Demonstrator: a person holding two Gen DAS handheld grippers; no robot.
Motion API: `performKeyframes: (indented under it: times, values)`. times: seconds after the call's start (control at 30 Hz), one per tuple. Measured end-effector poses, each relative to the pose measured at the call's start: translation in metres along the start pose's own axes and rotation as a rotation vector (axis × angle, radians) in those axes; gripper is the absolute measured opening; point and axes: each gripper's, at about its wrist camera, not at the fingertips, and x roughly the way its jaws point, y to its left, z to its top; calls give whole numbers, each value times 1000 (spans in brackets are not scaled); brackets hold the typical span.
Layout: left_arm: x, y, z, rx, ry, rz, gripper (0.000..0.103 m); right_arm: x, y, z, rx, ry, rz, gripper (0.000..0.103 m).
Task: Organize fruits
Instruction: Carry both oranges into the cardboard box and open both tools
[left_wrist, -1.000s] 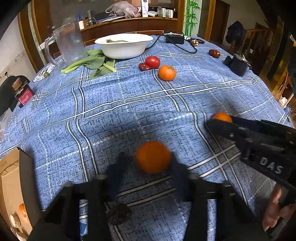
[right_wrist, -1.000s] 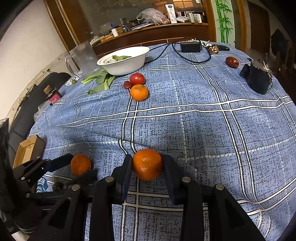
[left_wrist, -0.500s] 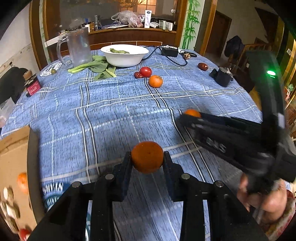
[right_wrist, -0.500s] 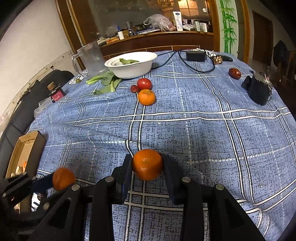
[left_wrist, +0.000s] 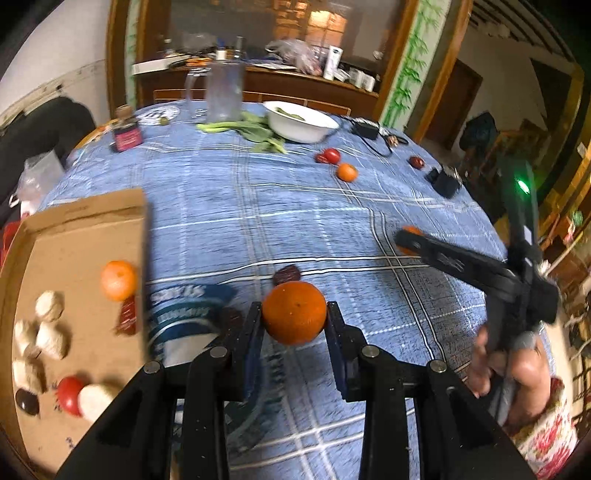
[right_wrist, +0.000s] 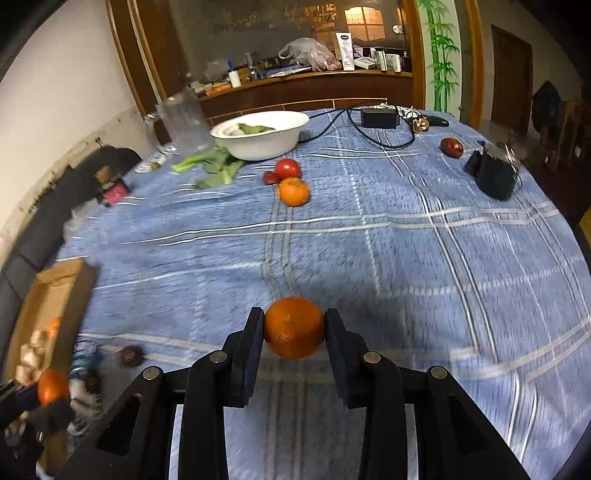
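An orange (left_wrist: 294, 312) sat clamped in the left gripper (left_wrist: 294, 325) beside the cardboard box (left_wrist: 77, 236); the right gripper (right_wrist: 294, 328) pinched a second orange (right_wrist: 294, 328) above the tablecloth (right_wrist: 406, 258).

Barely any readable text. Blue-and-white mat (left_wrist: 184, 310) on the bench had white lettering, blurred; I couldn't make out the word. My right hand-held gripper (left_wrist: 406, 240) had a faint white mark on its arm, unreadable. Labels on the far counter's bottles were too small.
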Motion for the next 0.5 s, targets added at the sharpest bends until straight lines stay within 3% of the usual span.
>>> performKeyframes:
  times: [0.27, 0.5]
  values:
    - [-41, 21, -19, -51, -64, -26, 32, -54, 34, -46, 12, -29, 60, 36]
    - [-87, 42, -38, -87, -149, 6, 32, -83, 63, -77, -15, -27, 81, 36]
